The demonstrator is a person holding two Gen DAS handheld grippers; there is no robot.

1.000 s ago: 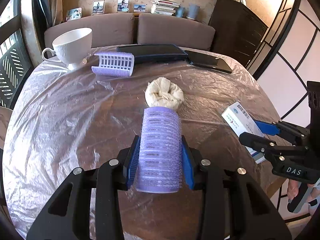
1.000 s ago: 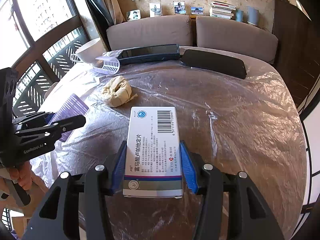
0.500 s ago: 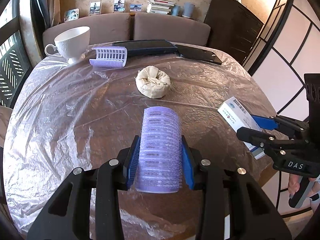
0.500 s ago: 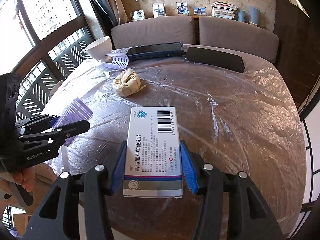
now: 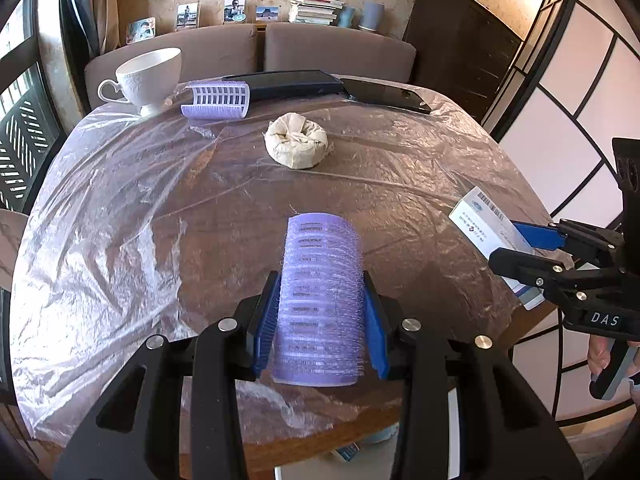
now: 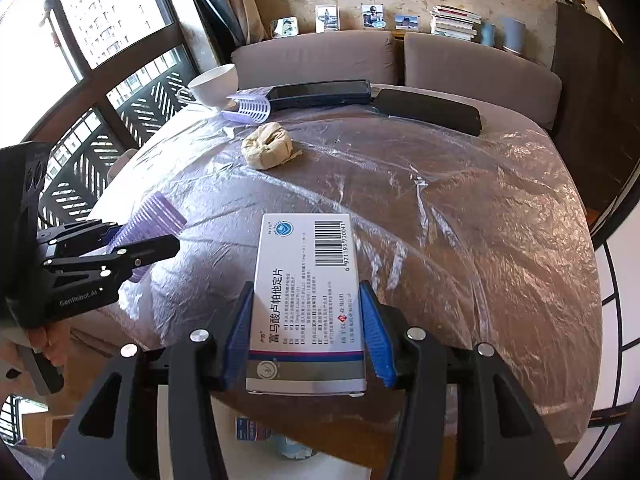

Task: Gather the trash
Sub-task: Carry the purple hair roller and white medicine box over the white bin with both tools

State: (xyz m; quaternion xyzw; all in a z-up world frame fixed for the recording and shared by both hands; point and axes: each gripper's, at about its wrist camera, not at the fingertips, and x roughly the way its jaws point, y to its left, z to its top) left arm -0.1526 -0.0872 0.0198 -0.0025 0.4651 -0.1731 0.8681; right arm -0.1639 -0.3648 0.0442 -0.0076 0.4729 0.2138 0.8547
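My left gripper [image 5: 320, 322] is shut on a purple hair roller [image 5: 320, 292] and holds it above the table's near edge. My right gripper [image 6: 307, 330] is shut on a white medicine box [image 6: 306, 300], also above the near edge. Each gripper shows in the other's view: the right gripper [image 5: 532, 248] with the box [image 5: 486, 228], the left gripper [image 6: 132, 246] with the roller [image 6: 150, 220]. A crumpled beige paper wad [image 5: 297, 145] lies mid-table, also in the right wrist view [image 6: 268, 145].
The round table [image 5: 132, 208] is covered with clear plastic film. At its far side stand a white teacup [image 5: 148, 76], a purple roller half-shell [image 5: 218, 98] and two dark phones [image 5: 296, 82] [image 6: 428, 110]. A sofa stands behind. Below the near edge lies some litter [image 6: 288, 444].
Both grippers have pulled back toward the near edge of the table with their objects held. The paper wad and far objects look farther away.
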